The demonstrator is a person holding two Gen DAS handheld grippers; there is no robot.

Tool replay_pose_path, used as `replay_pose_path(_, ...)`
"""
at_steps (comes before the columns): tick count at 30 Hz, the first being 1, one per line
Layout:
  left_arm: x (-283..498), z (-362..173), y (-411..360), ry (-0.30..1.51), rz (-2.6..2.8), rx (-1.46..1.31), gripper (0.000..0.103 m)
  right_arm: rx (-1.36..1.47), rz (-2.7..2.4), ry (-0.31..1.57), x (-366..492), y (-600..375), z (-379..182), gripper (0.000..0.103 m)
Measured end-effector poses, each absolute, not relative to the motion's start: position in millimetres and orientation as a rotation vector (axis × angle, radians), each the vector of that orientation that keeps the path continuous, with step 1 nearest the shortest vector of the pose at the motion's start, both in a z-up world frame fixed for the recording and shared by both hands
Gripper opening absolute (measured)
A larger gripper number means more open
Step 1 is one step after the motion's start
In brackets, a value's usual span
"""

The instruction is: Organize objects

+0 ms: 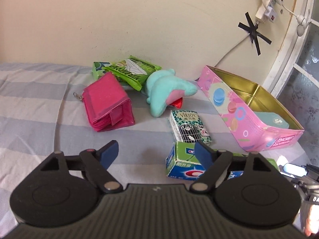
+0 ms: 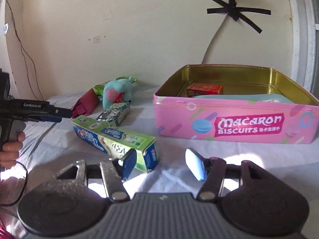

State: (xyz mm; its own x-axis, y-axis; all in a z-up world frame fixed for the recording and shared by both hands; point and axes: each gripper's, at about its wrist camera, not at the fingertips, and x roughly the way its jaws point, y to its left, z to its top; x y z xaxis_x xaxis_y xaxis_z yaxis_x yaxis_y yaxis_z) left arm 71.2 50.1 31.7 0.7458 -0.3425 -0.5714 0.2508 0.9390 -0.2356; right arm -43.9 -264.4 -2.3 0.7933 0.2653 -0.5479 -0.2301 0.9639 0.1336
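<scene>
A pink Macaron Biscuits tin (image 2: 235,123) stands open on the striped bed, also in the left wrist view (image 1: 239,117). It holds a red box (image 2: 205,89) and a teal flat item (image 2: 249,98). A green-blue toothpaste box (image 2: 113,139) lies in front of my open, empty right gripper (image 2: 162,164), its near end by the left finger. My left gripper (image 1: 156,151) is open and empty just above the toothpaste box (image 1: 183,163). A patterned Virjoy pack (image 1: 189,127), teal plush (image 1: 165,89), pink wallet (image 1: 107,101) and green packets (image 1: 129,71) lie beyond.
The cream wall (image 1: 139,20) rises right behind the objects, with a taped white cable (image 1: 231,51) and power strip (image 1: 267,6). A window frame (image 1: 289,49) is at the right. The left gripper (image 2: 39,111) shows at left in the right wrist view.
</scene>
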Motion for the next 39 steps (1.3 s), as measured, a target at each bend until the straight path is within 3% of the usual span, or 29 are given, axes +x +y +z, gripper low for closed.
replay_pose_path(6,90,19,35,0.733,-0.338,-0.192,0.091,0.007,0.312,0.634,-28,-238,-22,0.063)
replay_pose_path(8,85,18,31,0.746,-0.419,-0.228,0.077,-0.003,0.328,0.637,-20,-235,-26,0.062)
replay_pose_path(9,81,19,27,0.750,-0.477,-0.245,0.065,0.009,0.353,0.645,-16,-234,-28,0.060)
replay_pose_path(15,56,66,0,0.639,-0.452,-0.160,0.064,0.022,0.371,0.598,-21,-242,-13,0.058)
replay_pose_path(22,81,135,-71,0.479,-0.581,-0.119,0.066,-0.071,0.254,0.367,-31,-304,67,0.058)
replay_pose_path(26,133,121,-126,0.551,-0.594,-0.142,0.066,-0.132,0.172,0.417,5,-345,75,0.059)
replay_pose_path(35,209,65,-199,0.770,-0.509,-0.059,0.065,-0.259,0.131,0.746,115,-384,23,0.060)
replay_pose_path(39,224,52,-213,0.804,-0.453,-0.011,0.071,-0.327,0.091,0.770,143,-378,12,0.061)
